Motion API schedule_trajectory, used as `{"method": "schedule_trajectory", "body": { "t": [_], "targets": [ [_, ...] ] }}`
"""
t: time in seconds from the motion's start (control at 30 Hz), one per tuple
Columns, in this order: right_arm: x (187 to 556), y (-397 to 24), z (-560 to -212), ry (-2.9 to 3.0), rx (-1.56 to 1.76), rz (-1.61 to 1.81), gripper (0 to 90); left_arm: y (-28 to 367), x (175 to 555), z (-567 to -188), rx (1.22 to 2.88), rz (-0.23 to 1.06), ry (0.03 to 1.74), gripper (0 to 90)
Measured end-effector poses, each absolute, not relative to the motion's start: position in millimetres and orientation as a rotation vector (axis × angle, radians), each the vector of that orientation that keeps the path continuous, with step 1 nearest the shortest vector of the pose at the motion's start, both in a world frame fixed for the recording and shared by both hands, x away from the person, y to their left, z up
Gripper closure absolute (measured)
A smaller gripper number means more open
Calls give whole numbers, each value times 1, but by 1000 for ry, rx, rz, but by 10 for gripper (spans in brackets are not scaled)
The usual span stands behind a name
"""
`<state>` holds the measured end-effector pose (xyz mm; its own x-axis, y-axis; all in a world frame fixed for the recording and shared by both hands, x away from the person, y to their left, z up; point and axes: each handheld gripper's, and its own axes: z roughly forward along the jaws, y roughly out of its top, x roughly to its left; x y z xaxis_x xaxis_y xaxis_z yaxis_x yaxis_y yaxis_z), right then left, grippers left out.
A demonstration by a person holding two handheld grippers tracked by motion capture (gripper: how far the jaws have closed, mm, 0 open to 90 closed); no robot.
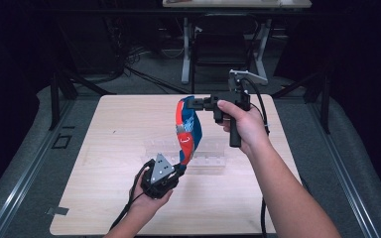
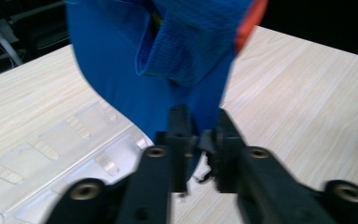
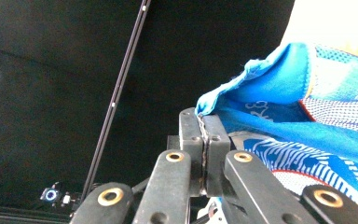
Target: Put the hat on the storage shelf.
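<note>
Now, by part:
Right gripper: jaws pressed tight together on the top edge of the cloth, a thin fold pinched between them; held raised above the table's far half, about 1 o'clock from the table's centre, jaws pointing toward 9 o'clock.
Left gripper: jaws nearly together, clamped on the cloth's bottom end; low over the table, about 6 o'clock from the centre, jaws pointing toward 1 o'clock.
Right hand: wrapped round the right gripper's black handle.
Left hand: under the left gripper, grey plate on top.
Cloth: blue with red and white patches, stretched lengthwise between the two grippers, off the table, bowed a little toward 3 o'clock; in the left gripper view it hangs in blue folds above the jaws.
Tray: clear plastic, flat on the table just behind the cloth's lower end, near centre.
Table: pale wood.
</note>
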<state>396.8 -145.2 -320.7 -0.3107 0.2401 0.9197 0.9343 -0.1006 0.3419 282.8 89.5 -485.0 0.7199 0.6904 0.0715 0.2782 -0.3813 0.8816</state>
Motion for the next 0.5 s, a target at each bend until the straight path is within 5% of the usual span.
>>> {"method": "schedule_trajectory", "body": {
  "t": [0.5],
  "targets": [
    [394, -137, -329, -1596, -1290, -1425, 899, 100, 308, -486, 1927, 554, 759, 879]
  ]
}}
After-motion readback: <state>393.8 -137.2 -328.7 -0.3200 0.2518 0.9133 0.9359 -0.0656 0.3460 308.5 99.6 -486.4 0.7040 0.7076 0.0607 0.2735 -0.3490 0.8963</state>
